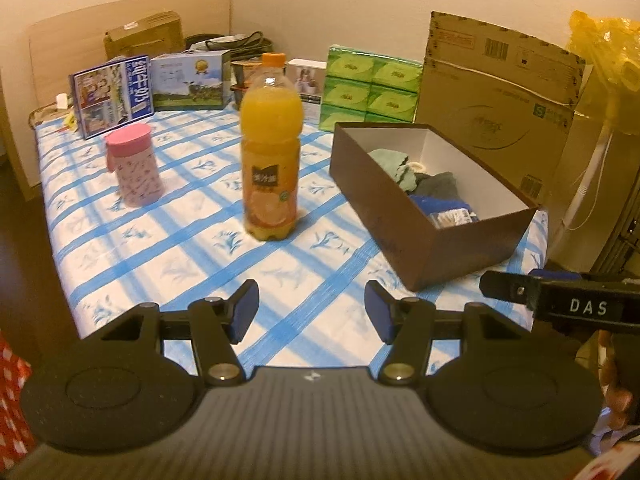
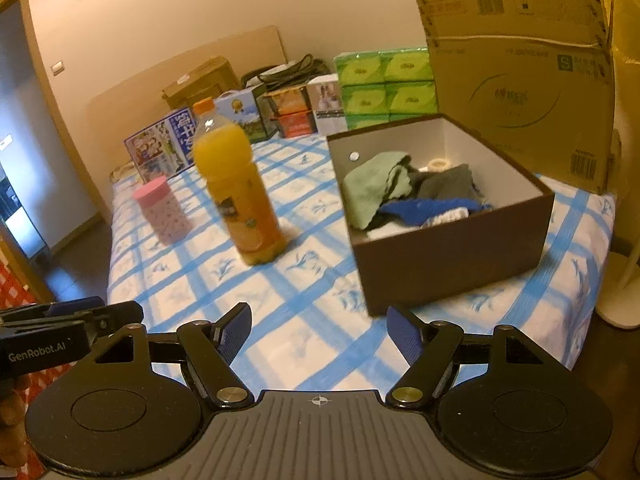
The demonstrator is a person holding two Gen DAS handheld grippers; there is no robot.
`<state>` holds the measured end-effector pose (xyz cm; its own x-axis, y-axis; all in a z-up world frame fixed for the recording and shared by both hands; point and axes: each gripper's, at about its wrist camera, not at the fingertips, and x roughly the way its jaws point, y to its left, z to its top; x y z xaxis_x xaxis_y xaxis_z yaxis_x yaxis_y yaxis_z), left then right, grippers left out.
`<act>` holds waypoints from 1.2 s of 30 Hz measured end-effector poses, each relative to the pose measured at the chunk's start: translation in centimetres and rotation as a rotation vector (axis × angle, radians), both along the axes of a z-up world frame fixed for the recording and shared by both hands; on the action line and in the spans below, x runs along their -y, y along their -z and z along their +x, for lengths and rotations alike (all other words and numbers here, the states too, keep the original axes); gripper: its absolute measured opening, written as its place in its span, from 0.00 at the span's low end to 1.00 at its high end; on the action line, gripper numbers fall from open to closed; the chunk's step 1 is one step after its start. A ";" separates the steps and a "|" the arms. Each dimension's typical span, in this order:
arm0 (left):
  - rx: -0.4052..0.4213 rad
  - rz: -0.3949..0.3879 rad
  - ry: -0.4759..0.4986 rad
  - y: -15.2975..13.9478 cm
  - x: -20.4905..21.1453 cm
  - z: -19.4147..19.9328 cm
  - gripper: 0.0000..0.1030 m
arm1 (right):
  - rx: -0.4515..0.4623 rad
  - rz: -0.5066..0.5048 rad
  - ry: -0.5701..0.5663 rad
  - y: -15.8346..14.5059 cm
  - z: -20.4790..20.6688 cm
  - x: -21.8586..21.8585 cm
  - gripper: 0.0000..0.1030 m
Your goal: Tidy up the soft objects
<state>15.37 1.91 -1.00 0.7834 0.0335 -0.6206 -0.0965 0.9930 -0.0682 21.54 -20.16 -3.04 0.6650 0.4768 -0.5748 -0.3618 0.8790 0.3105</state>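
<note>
Both tongs are spread wide and holding nothing. The left tongs [image 1: 311,312] hover over the near edge of the bed [image 1: 192,256], the right tongs [image 2: 318,334] just in front of the brown box [image 2: 452,256]. The soft stuff is bunched inside that box: a green cloth [image 2: 372,188], something grey [image 2: 448,184] and a blue piece [image 2: 424,208], all rumpled together. A juice bottle [image 1: 271,152] and a pink cup [image 1: 134,164] stand upright on the checked sheet, left of the box.
</note>
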 end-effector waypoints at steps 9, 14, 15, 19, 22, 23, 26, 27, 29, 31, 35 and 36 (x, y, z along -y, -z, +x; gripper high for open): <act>-0.010 0.000 -0.039 0.3 -0.7 -4.0 0.54 | -0.022 -0.008 -0.042 0.6 -2.9 -1.1 0.72; -0.029 -0.003 -0.041 1.0 -1.0 -5.7 0.54 | -0.029 -0.018 -0.051 0.9 -4.4 -1.7 0.72; -0.035 -0.005 -0.041 1.2 -1.0 -6.0 0.54 | -0.034 -0.019 -0.054 1.0 -4.6 -1.8 0.72; -0.057 -0.010 -0.047 1.9 -1.1 -7.2 0.54 | -0.050 -0.033 -0.066 1.8 -5.8 -2.3 0.72; -0.068 -0.012 -0.050 2.2 -1.1 -7.9 0.54 | -0.062 -0.043 -0.078 2.4 -6.6 -2.5 0.72; -0.069 -0.011 -0.052 2.3 -1.2 -8.2 0.54 | -0.066 -0.048 -0.082 2.6 -6.8 -2.6 0.72; -0.069 -0.002 -0.054 2.3 -1.2 -8.7 0.54 | -0.073 -0.055 -0.091 2.9 -7.4 -2.8 0.72; -0.070 -0.002 -0.055 2.3 -1.1 -8.8 0.54 | -0.073 -0.056 -0.095 3.0 -7.6 -2.9 0.72; -0.073 -0.001 -0.056 2.4 -1.1 -8.9 0.54 | -0.071 -0.058 -0.103 3.1 -7.9 -3.0 0.72; -0.077 0.000 -0.057 2.5 -1.1 -9.0 0.54 | -0.069 -0.063 -0.108 3.1 -8.1 -3.2 0.72; -0.089 0.002 -0.055 2.8 -1.0 -9.1 0.54 | -0.060 -0.078 -0.113 3.2 -8.4 -3.4 0.72; -0.092 0.003 -0.054 2.9 -1.0 -9.0 0.54 | -0.060 -0.081 -0.113 3.3 -8.4 -3.4 0.72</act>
